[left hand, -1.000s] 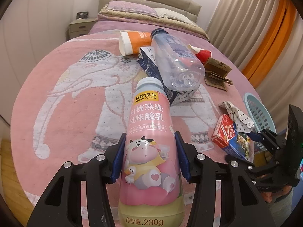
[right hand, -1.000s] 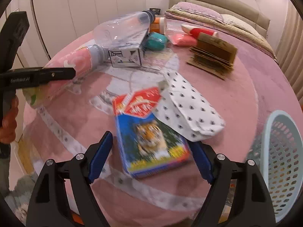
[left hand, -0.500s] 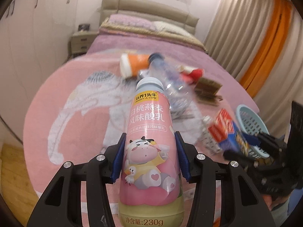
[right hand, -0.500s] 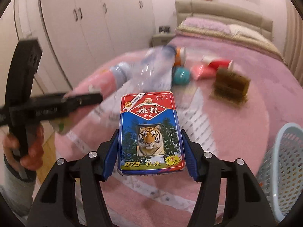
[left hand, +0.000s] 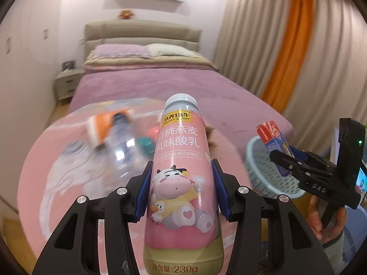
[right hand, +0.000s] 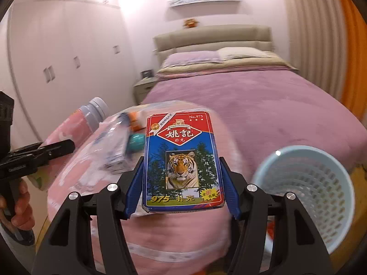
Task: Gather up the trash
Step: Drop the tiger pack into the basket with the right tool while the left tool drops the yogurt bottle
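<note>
Beyond both grippers, a clear bottle [left hand: 123,146], an orange cup [left hand: 101,126] and a teal thing [right hand: 136,143] lie blurred on the pink blanket [left hand: 45,160], with the blue basket [right hand: 307,192] at the bed's lower right. Since a second ago both hands have lifted off the blanket, and the right gripper [right hand: 181,183], whose jaws had just been closing, now clamps the card box [right hand: 181,158] that then lay loose. The left gripper [left hand: 181,192] pinches the pink yogurt bottle [left hand: 181,178], long axis along the fingers, cap pointing away toward the headboard; the box likewise stands lengthwise, red end forward.
</note>
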`<act>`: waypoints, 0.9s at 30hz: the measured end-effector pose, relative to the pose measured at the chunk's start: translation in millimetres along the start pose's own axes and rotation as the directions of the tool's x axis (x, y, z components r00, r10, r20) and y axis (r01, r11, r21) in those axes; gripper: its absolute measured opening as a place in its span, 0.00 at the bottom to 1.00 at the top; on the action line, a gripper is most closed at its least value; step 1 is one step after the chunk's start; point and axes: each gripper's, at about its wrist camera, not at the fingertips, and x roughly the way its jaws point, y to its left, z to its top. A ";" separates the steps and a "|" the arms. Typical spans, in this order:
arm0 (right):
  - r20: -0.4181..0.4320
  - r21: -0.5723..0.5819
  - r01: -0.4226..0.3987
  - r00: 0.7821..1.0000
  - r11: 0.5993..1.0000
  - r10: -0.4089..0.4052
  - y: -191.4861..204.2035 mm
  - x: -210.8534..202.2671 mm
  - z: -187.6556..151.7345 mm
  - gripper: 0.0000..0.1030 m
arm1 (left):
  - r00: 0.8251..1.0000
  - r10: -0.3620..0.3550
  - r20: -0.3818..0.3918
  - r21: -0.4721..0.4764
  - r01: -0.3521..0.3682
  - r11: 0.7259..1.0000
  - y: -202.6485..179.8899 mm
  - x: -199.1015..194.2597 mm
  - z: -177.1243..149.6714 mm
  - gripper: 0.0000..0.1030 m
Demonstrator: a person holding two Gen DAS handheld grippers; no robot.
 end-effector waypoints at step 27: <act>-0.277 0.406 0.427 0.900 0.808 -0.337 -214.2 9.2 -66.7 0.57 | 0.919 -0.277 -0.281 0.128 0.322 0.938 -195.4 199.9 13.7 0.58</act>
